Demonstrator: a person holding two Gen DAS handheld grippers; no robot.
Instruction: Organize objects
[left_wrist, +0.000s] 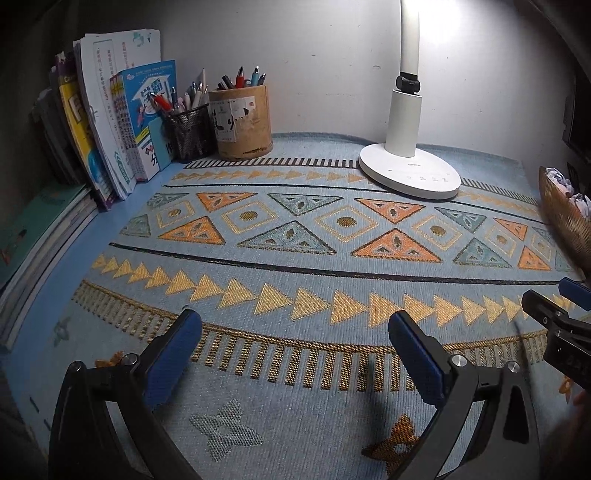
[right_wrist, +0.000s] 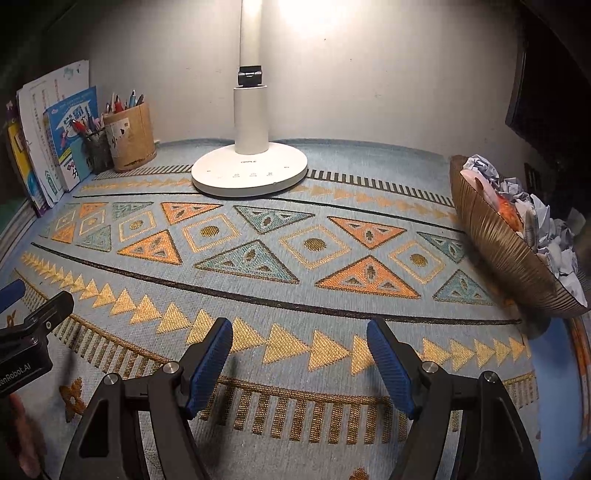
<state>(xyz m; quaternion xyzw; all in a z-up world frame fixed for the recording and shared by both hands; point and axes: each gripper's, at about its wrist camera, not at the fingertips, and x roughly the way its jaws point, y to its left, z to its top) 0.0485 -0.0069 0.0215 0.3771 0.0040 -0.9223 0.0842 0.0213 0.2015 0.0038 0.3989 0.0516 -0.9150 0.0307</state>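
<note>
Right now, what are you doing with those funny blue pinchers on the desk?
A person is tidying this desk with a gripper in each hand. The left gripper and the right gripper are both open and hold nothing, hovering over the patterned mat. Crumpled paper sits in the woven basket on the right. Pens stand in the wooden cup and the mesh cup, beside the books.

Books upright along the left edge, pen holders just right of them at the back wall. Lamp standing mid-back on the mat. Bowl of crumpled paper far right.
</note>
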